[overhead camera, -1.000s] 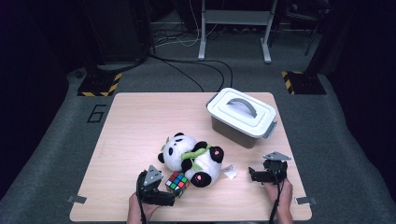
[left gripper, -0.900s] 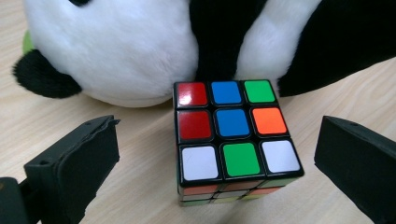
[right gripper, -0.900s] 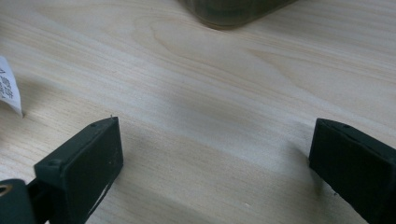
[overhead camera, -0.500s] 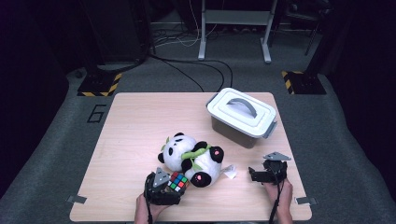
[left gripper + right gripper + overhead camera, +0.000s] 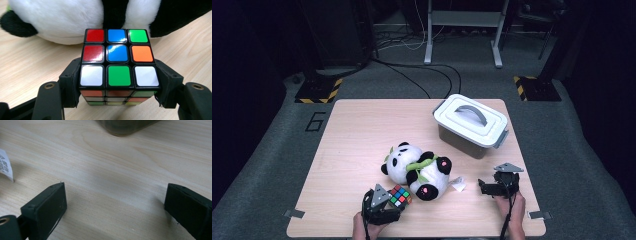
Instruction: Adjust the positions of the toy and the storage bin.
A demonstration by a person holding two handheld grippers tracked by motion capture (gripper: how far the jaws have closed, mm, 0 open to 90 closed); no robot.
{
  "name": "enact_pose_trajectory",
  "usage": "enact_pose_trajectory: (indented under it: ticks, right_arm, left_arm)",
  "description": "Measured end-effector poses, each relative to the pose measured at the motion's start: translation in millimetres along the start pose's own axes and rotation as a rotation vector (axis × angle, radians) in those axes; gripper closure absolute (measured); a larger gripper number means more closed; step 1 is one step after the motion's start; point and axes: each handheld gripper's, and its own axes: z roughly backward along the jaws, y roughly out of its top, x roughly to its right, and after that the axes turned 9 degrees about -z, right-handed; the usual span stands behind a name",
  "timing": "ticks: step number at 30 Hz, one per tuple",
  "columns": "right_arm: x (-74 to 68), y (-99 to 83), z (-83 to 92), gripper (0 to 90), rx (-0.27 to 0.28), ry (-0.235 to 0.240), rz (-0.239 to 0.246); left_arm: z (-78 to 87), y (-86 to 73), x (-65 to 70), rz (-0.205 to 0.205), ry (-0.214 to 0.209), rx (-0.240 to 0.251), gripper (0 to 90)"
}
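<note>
Low in the frame of the high view, left of centre, my left gripper (image 5: 388,201) has just been closing its jaws around the cube (image 5: 399,195). A second ago they stood wide with the cube just ahead of them; now, in the left gripper view, both pads sit flat against the cube's (image 5: 117,67) side faces, so I judge the grip made and the cube ready to lift. It rests on the table (image 5: 362,130) yet, as far as I can tell, with its far edge close to the panda (image 5: 75,20), perhaps touching the white plush.

My right gripper (image 5: 492,187) sits at the lower right of the high view, released: in the right gripper view its jaws stand wide apart over bare wood with nothing between them. It has kept its place over the last second.

Around me: the panda (image 5: 419,170) lies on its back at the middle of the table, its paper tag (image 5: 458,184) trailing toward my right gripper; the tag (image 5: 5,167) also shows at the left edge of the right gripper view. A grey box (image 5: 470,125) with its lid and handle on stands at the upper right of the table, well apart from the cube.

What stands in my way is the panda: it crowds the cube's far side, so I would lift straight up before carrying. If the cube goes into the box, the lid must come off first.
</note>
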Motion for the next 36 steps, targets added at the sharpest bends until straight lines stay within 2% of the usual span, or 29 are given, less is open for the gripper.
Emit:
enact_pose_trajectory:
  ticks: [2,4,12,14,15,18,23,31,36]
  right_arm:
    - [0.0,0.0,0.0,3.4,0.0,0.0,0.0]
    - [0.0,0.0,0.0,3.4,0.0,0.0,0.0]
    - [0.0,0.0,0.0,3.4,0.0,0.0,-0.001]
    - [0.0,0.0,0.0,3.3,0.0,0.0,-0.002]
    - [0.1,0.0,0.0,3.3,-0.001,0.001,-0.002]
    - [0.1,0.0,0.0,3.4,-0.001,0.001,-0.002]
    - [0.0,0.0,0.0,3.4,-0.001,0.0,-0.002]
    - [0.1,0.1,0.0,3.3,-0.001,-0.001,-0.004]
    - [0.1,0.0,0.0,3.4,-0.001,0.0,-0.003]
  left_arm:
    - [1.9,-1.1,-0.4,-0.003,0.007,0.005,34.1]
    - [5.5,-3.1,-2.2,0.02,0.002,0.016,34.1]
    - [19.3,-8.5,-15.8,0.029,0.054,0.013,34.1]
    - [22.0,-10.4,-20.2,0.037,0.07,0.013,34.2]
    - [25.0,-12.3,-24.7,0.054,0.081,0.012,34.1]
    - [28.7,-14.3,-30.3,0.047,0.092,0.011,34.2]
    - [36.6,-21.4,-44.2,0.098,0.135,0.019,34.2]
    - [38.9,-26.0,-55.3,0.102,0.159,-0.009,34.2]
    - [40.5,-26.7,-60.4,0.118,0.183,0.006,34.1]
